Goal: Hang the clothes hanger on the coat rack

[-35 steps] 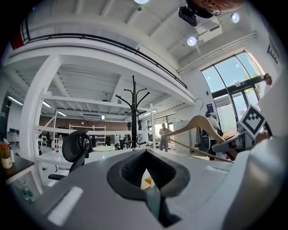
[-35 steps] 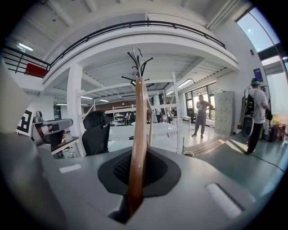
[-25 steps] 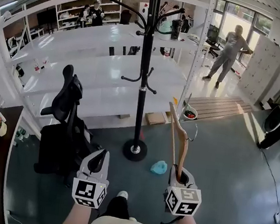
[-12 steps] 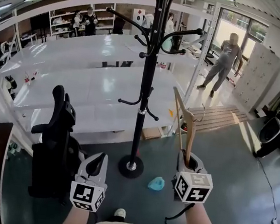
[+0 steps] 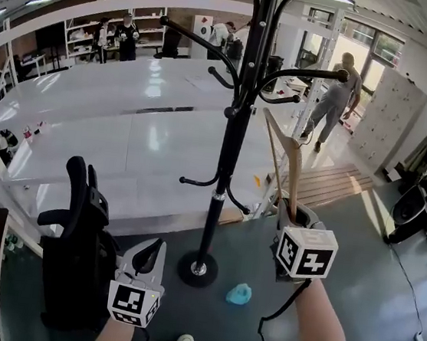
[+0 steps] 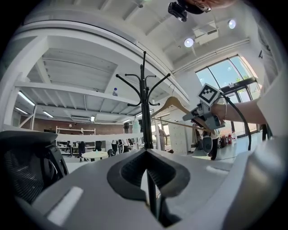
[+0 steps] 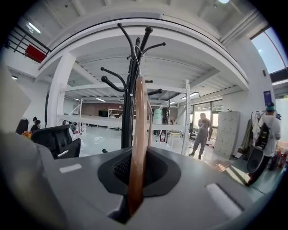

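Note:
The black coat rack stands just ahead on a round base, its curved hooks spreading at the top. My right gripper is shut on the lower end of a wooden clothes hanger, which stands upright just right of the pole, with its top near the rack's right-hand hooks. In the right gripper view the hanger rises from between the jaws in front of the coat rack. My left gripper is lower, left of the base, shut and holding nothing. The left gripper view shows the coat rack and the hanger.
A black office chair stands close on the left. White tables fill the space behind the rack. A turquoise object lies on the floor by the base. A person stands at the back right near a wooden pallet.
Both grippers have come closer to the rack. The right one has risen with the hanger, whose top now reaches the height of the right-hand hooks.

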`<action>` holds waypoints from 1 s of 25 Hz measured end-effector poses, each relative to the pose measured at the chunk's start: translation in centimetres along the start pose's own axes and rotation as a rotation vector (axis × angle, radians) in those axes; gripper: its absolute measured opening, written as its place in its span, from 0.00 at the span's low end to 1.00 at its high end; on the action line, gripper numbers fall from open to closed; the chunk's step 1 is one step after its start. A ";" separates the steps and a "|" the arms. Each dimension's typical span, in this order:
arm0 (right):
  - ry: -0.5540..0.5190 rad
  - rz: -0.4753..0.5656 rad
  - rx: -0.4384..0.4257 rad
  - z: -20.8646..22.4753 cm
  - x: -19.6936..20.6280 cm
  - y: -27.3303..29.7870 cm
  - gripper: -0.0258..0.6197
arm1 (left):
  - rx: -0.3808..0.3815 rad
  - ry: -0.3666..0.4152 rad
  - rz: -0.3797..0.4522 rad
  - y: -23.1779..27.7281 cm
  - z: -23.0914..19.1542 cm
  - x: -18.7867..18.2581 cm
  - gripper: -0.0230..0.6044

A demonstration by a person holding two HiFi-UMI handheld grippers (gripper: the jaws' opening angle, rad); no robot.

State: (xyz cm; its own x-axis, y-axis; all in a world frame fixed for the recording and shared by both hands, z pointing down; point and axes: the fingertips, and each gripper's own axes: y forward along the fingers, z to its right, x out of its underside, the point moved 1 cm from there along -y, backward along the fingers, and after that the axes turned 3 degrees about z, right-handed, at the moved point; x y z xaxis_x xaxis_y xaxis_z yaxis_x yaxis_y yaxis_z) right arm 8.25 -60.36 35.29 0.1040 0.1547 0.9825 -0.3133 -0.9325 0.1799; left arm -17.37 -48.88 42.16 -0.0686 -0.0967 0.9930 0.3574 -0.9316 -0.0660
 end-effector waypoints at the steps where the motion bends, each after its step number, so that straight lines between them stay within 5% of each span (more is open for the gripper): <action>1: -0.005 -0.005 -0.003 0.0 -0.4 0.9 0.09 | 0.001 0.001 -0.002 0.4 -0.5 0.2 0.04; 25: 0.043 -0.258 -0.103 -0.5 1.5 14.0 0.09 | -0.003 0.001 -0.142 2.6 -4.7 6.5 0.04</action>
State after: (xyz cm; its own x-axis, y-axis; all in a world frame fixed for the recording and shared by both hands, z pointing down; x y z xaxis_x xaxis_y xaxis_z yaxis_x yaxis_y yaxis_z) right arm 3.51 -73.03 39.32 0.1537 0.3986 0.9042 -0.3759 -0.8227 0.4265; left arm -21.26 -53.58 48.00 -0.1191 0.0360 0.9922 0.3414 -0.9369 0.0750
